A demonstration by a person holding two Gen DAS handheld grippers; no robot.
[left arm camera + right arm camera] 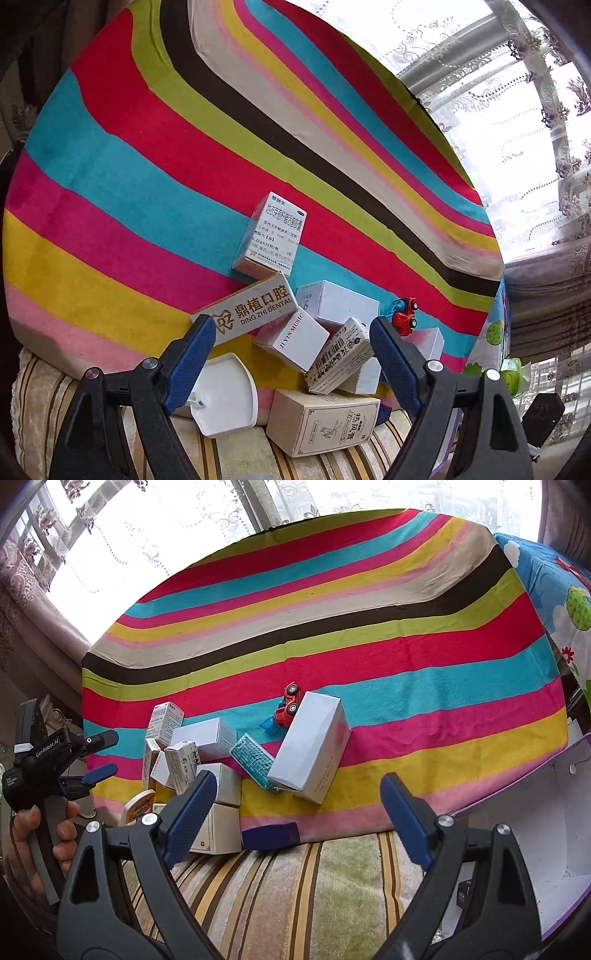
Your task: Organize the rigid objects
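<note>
Lying in a loose heap near the front edge of a striped cloth (332, 602), the small boxes have not been sorted. From the left wrist view, a white medicine box (271, 236) stands tilted on a blue stripe, just behind a long tan box marked DING ZHI DENTAL (251, 308). Beside that long box sit a white cube (293, 339) and a plain white box (341, 302), with a barcode box (341, 356) leaning across them. A beige carton (325, 421) rests at the cloth's edge, partly on the striped cushion (236, 454), next to a white lid-like piece (225, 395). A red toy truck (404, 315) lies on its side a little apart from the heap.

The left gripper (291, 354) hovers over this pile with its blue pads spread wide; nothing is between them and they touch nothing.

In the right wrist view, a large white box (314, 746) lies tilted on the cloth, with the toy truck touching its far corner and a teal patterned packet (255, 762) wedged against its near side. A dark blue flat item (271, 836) lies at the cloth's front edge. What looks like an open white container with a purple rim (546, 812) sits at the right, though the fisheye edge makes it hard to be sure. The right gripper (299, 812) also stands wide apart and empty, above the cushion and short of the boxes. A hand (40, 834) at the left grips the handle of the other tool.
</note>
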